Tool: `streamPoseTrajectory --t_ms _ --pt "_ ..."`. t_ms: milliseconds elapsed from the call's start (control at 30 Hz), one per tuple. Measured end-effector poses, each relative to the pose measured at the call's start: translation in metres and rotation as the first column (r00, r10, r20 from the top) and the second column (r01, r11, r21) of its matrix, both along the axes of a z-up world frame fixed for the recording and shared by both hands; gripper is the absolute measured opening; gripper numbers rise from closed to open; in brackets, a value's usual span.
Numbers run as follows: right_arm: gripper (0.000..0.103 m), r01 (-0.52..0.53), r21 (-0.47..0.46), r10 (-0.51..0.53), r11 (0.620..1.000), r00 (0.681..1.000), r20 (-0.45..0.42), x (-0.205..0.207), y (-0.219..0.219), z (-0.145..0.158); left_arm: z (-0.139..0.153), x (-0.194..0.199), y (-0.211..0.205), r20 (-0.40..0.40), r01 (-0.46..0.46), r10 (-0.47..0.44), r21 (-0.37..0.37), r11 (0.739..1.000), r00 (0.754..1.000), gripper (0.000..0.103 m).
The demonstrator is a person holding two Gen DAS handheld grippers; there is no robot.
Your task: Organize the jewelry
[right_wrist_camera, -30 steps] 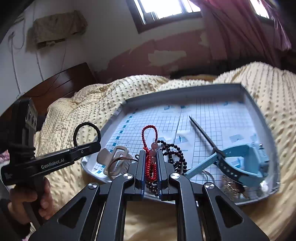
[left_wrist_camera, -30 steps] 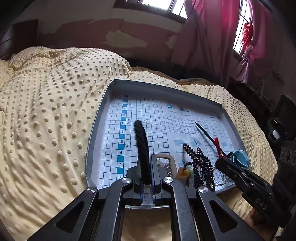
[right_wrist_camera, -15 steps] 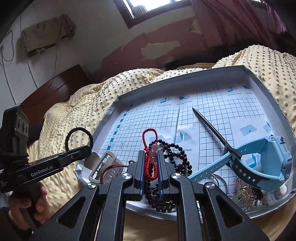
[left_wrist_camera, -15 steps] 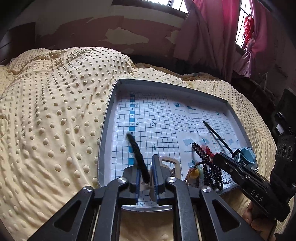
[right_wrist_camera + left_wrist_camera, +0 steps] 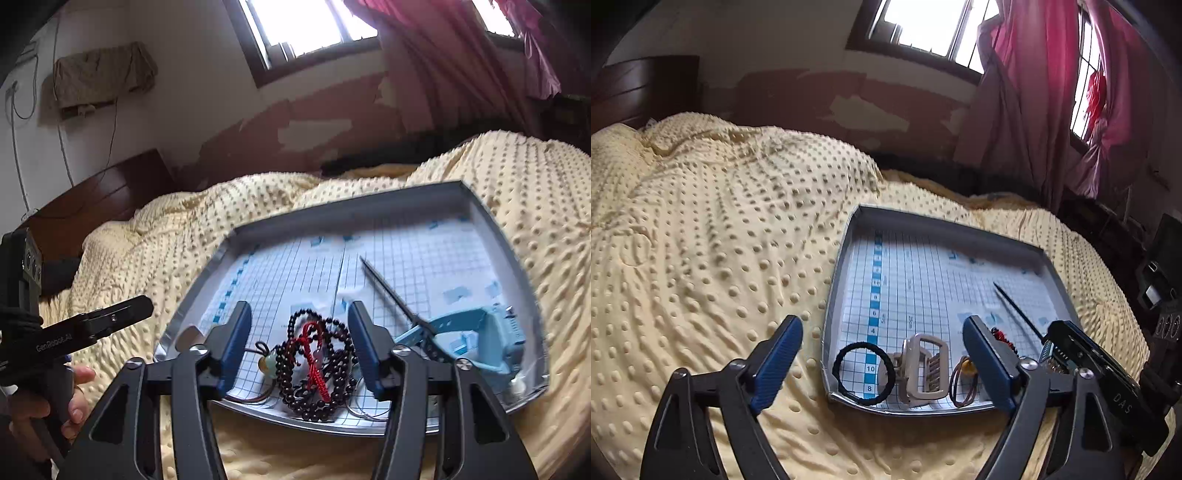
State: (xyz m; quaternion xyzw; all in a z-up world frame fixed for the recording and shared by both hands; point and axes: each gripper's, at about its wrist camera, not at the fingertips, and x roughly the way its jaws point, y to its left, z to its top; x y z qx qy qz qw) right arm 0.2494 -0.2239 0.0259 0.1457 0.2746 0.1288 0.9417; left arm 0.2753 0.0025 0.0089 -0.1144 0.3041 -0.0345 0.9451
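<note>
The black hair tie (image 5: 863,373) lies flat in the tray's (image 5: 837,269) near left corner, just beside the beige clip (image 5: 925,367). The red cord bracelet (image 5: 314,354) rests on dark beads (image 5: 317,369) by the near edge (both loose). Left gripper (image 5: 882,365) and right gripper (image 5: 299,343) gape wide, holding nothing.

Black hair tie (image 5: 863,373): flat loop at the tray's 7 o'clock corner, touching the beige claw clip (image 5: 923,367). Dark bead strand (image 5: 317,365) lies heaped at 6 o'clock, red cord bracelet (image 5: 314,354) on top.
</note>
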Motion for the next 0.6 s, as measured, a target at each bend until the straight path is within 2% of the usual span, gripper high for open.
streamPoseTrajectory --t_ms 67,167,333,467,600 --pt "0.071 0.017 -0.002 -0.017 1.000 0.999 0.036 -0.009 -0.005 0.010 0.010 -0.011 -0.002 0.046 -0.005 0.004 0.023 1.000 0.999 0.102" --pt "0.086 0.040 -0.008 -0.039 0.999 0.994 0.098 -0.027 -0.012 0.026 0.028 -0.036 -0.010 0.140 -0.008 -0.006 0.096 0.995 0.990 0.103" --pt "0.091 0.057 -0.025 -0.052 0.998 0.985 0.163 -0.057 -0.020 0.048 0.050 -0.078 -0.025 0.246 -0.019 -0.030 0.196 0.980 0.969 0.103" --pt "0.102 0.081 -0.044 -0.070 0.996 0.974 0.215 -0.085 -0.025 0.062 0.063 -0.113 -0.029 0.299 -0.023 -0.036 0.191 0.981 0.954 0.103" --pt "0.102 0.085 -0.042 -0.072 0.996 0.967 0.245 -0.116 -0.029 0.072 0.071 -0.145 -0.031 0.348 -0.033 -0.035 0.187 0.982 0.937 0.103"
